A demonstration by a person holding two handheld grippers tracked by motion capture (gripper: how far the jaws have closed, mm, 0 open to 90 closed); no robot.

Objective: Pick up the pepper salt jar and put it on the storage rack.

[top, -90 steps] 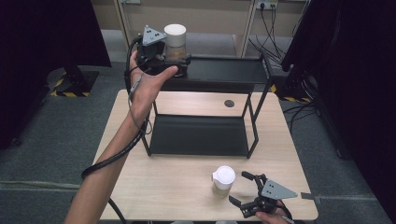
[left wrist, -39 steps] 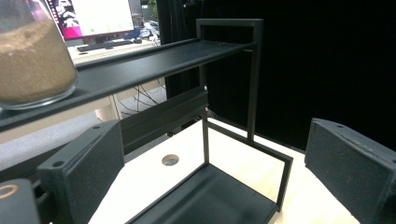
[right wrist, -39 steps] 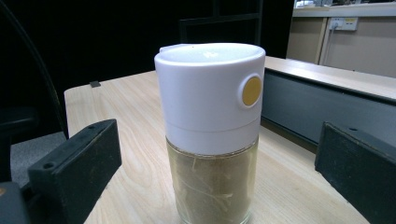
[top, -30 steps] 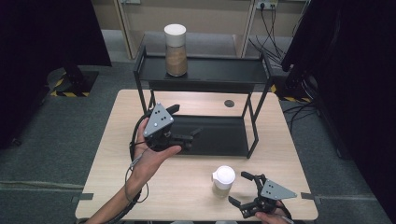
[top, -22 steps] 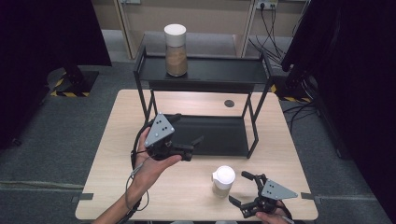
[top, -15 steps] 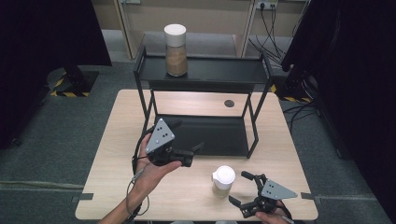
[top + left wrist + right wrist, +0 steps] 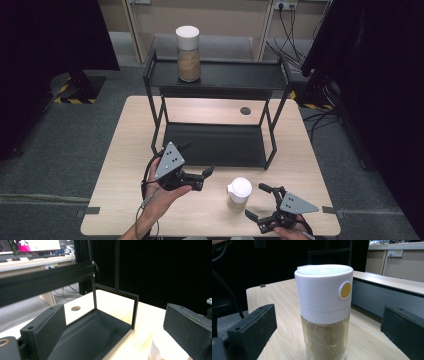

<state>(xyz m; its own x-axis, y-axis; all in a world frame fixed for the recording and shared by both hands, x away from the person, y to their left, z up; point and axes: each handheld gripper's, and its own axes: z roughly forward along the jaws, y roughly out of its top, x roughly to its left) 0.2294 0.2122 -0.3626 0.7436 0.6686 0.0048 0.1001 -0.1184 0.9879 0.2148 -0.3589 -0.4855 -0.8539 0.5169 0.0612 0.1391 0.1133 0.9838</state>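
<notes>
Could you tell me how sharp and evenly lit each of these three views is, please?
High view: soft but even, with black surrounds. Left gripper view: the shelf frame is fairly sharp, the near left claw soft, the background black. Right gripper view: the jar is crisp and brightly lit, its white lid nearly washed out.

Lighting's pretty even from overhead in the high view, the pale wooden table (image 7: 130, 150) bright while both side edges drop to near black. Whole frame is a bit soft. There's a bright patch of glare under the black metal two-tier rack (image 7: 215, 80). In the right gripper view the white-lidded glass jar (image 7: 324, 312) is sharp, background soft. The left gripper view is dim and grainy, with blurry near jaws.
</notes>
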